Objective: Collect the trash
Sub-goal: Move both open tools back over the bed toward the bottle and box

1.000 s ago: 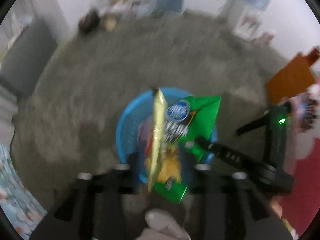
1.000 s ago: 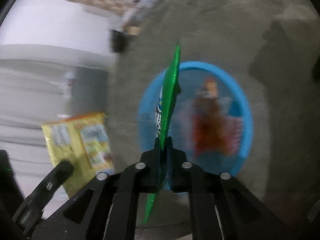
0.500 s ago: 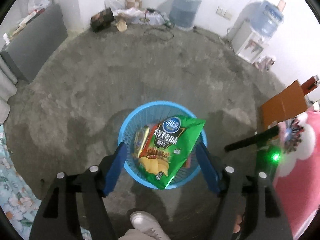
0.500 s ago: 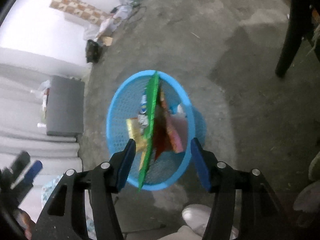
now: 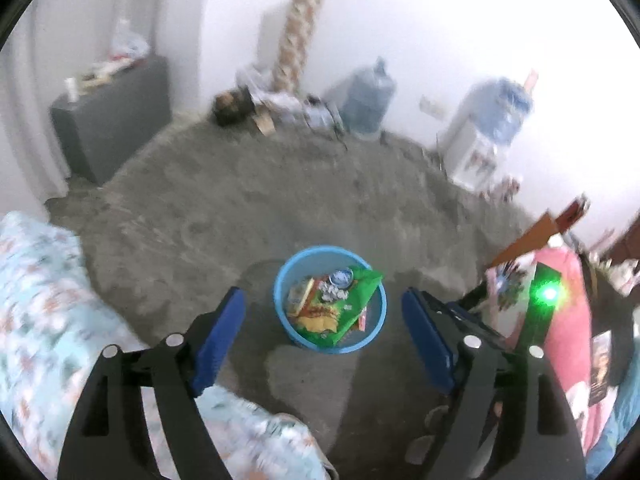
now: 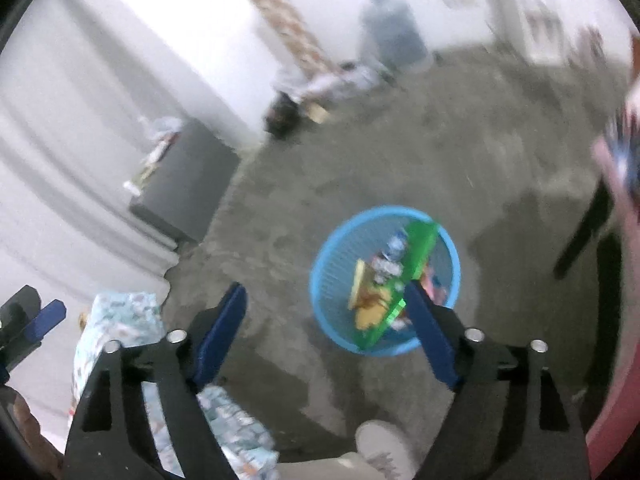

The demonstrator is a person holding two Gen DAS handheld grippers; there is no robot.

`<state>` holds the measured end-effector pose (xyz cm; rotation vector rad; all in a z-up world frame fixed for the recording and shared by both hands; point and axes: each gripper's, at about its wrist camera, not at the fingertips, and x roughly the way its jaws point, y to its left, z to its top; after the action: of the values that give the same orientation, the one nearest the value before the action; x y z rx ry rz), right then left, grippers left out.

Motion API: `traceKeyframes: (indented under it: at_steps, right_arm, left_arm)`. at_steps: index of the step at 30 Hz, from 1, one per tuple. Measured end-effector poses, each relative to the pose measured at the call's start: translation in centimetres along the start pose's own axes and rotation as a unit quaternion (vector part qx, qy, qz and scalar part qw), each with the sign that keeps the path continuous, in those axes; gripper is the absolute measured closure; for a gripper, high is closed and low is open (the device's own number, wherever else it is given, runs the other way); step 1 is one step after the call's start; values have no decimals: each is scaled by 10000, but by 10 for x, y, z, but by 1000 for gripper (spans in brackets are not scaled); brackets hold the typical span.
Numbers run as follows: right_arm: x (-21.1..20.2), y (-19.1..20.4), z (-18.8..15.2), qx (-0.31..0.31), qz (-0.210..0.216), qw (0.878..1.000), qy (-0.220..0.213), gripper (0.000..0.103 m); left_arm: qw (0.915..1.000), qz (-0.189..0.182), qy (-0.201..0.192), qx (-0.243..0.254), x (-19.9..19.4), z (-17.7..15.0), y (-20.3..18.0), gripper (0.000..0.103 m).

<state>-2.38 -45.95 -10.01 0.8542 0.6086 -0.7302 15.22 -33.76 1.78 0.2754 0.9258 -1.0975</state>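
Trash: a green chip bag (image 5: 352, 300) lies tilted in the blue mesh basket (image 5: 280, 300), its upper corner resting over the far-right rim. A yellow wrapper (image 5: 300, 294) and other small packets sit beside and under it; the details are blurred. The basket stands on the grey concrete floor (image 5: 280, 200).

Left hand-held gripper (image 5: 324, 334): blue-padded fingers spread wide apart, nothing between them. Basket appears in the gap, below and well apart from the fingertips. The right-hand tool's green indicator light (image 5: 550, 293) shows at the right edge.

Right hand-held gripper (image 6: 326, 330): fingers also wide apart and empty. In this view the basket (image 6: 332, 264) lies toward the right finger, whose tip overlaps the basket's near side in the frame; the green chip bag (image 6: 420, 248) stands on edge across the basket. A white shoe (image 6: 384, 446) is visible at the bottom edge.

Surroundings: floral bedding (image 5: 40, 300) at left, a grey cabinet (image 5: 108, 120) against the wall, a water jug (image 5: 368, 100) and a water dispenser (image 5: 480, 136) at the far wall. Both views are motion-blurred.
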Motion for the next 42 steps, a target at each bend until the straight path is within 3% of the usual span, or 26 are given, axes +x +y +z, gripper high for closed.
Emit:
traceKeyframes:
  at_steps: [2, 8, 12, 14, 17, 21, 25, 29, 36, 42]
  right_arm:
    - [-15, 21, -3, -286, 67, 9995, -132, 15]
    - [-32, 76, -24, -858, 158, 9961, -98, 8]
    - [-42, 108, -41, -1366, -114, 9905, -134, 8]
    - [-43, 122, -49, -1628, -148, 9864, -186, 8]
    - [-45, 138, -65, -1917, 223, 9811, -121, 8]
    - [-36, 163, -85, -2261, 759, 9707, 304, 8]
    - [-34, 194, -110, -2721, 1364, 9502, 664, 8]
    - [-39, 222, -132, -3023, 1670, 9338, 934, 8]
    - [-43, 274, -176, -3583, 2285, 8930, 1482, 8]
    - [-47, 353, -221, -4591, 2955, 8200, 1718, 8]
  left_arm:
    - [9995, 89, -272, -116, -38, -13, 16, 21]
    - [9904, 843, -1016, -407, -136, -80, 62, 17]
    - [9783, 1371, -1264, -909, -186, -132, 97, 16]
    - [9682, 1691, -1382, -1218, -212, -161, 115, 16]
    - [9544, 1986, -1454, -1691, -242, -205, 139, 13]
    - [9461, 2143, -1311, -2046, -250, -247, 155, 12]
    - [9423, 1971, -1351, -2343, -252, -277, 166, 12]
    - [9402, 1986, -1292, -2446, -251, -292, 177, 12]
    - [9209, 2154, -1672, -2785, -288, -308, 203, 12]
    - [8986, 2522, -2129, -2892, -327, -307, 238, 12]
